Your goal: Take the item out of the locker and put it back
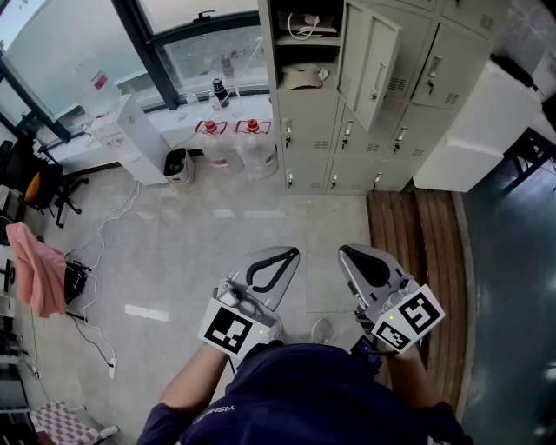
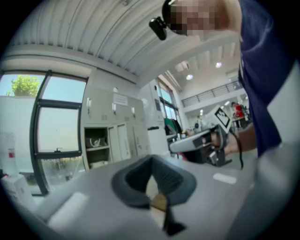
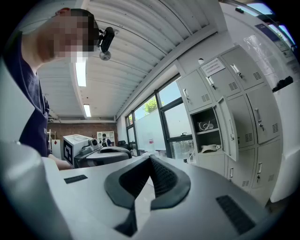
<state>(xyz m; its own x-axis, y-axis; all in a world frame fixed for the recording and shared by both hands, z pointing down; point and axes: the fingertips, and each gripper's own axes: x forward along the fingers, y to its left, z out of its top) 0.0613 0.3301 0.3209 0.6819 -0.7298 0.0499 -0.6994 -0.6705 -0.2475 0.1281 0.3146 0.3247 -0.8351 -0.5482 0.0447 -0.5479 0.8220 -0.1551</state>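
Note:
The grey lockers (image 1: 373, 113) stand across the floor ahead of me. One door (image 1: 369, 56) hangs open beside two open compartments. The upper one holds a white cord (image 1: 304, 24), the lower one a tan flat item (image 1: 301, 76). My left gripper (image 1: 294, 252) and right gripper (image 1: 345, 252) are held low in front of my body, far from the lockers, both shut and empty. In the left gripper view its jaws (image 2: 151, 158) meet at the tips. The right gripper view shows the right gripper (image 3: 150, 158) the same way, with the open locker (image 3: 209, 133) beyond it.
Two water jugs (image 1: 239, 143), a bin (image 1: 177, 165) and a white unit (image 1: 139, 139) stand by the window at the left. A wooden bench (image 1: 421, 261) lies to the right, below a white cabinet (image 1: 482, 130). Cables (image 1: 95, 252) and a pink cloth (image 1: 35, 269) are at the far left.

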